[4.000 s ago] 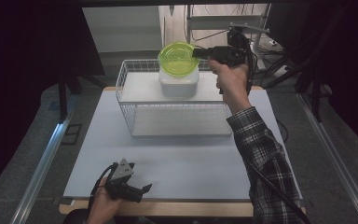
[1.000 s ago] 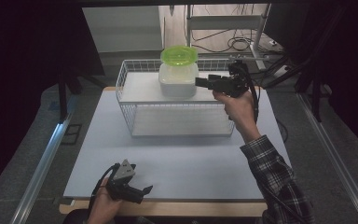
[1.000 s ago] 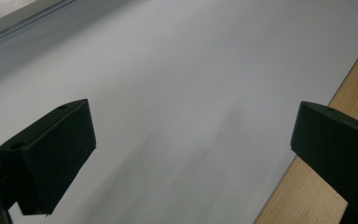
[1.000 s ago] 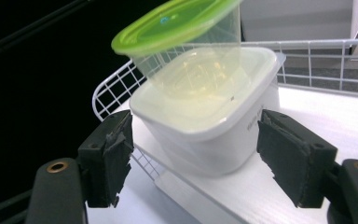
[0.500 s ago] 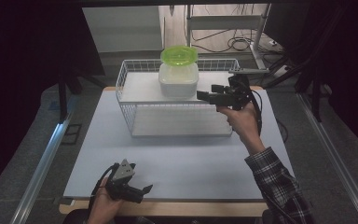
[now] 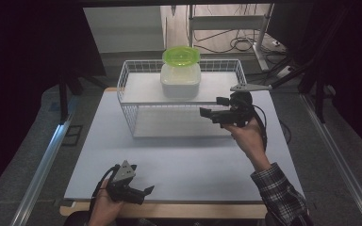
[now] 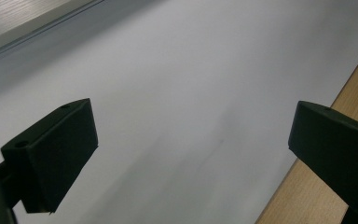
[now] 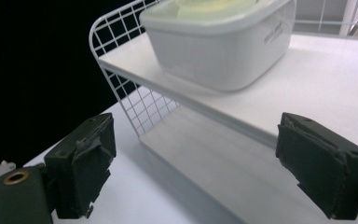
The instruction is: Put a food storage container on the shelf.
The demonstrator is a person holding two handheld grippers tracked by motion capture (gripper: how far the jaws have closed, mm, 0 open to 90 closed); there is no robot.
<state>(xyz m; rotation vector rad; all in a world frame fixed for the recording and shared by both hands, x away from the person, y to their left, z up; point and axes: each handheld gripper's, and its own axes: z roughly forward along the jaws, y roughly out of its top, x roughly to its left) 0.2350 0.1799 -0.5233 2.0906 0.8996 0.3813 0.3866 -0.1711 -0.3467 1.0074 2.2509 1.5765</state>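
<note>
While I hold the right gripper (image 6: 213, 107) wide open and empty just beside the white wire rack (image 6: 131, 113), the lime-green plastic bowl (image 6: 181, 55) sits upturned, as far as I can judge, on the white square plastic container (image 6: 180, 81) on the rack's upper shelf. My left gripper (image 6: 141, 194) rests open and empty at the table's near edge. Risk: an open jaw snagging the wire and jolting the stack, toppling the bowl.

Bowl (image 6: 181, 55) on tub (image 6: 180, 81); tub on rack (image 6: 136, 87).
</note>
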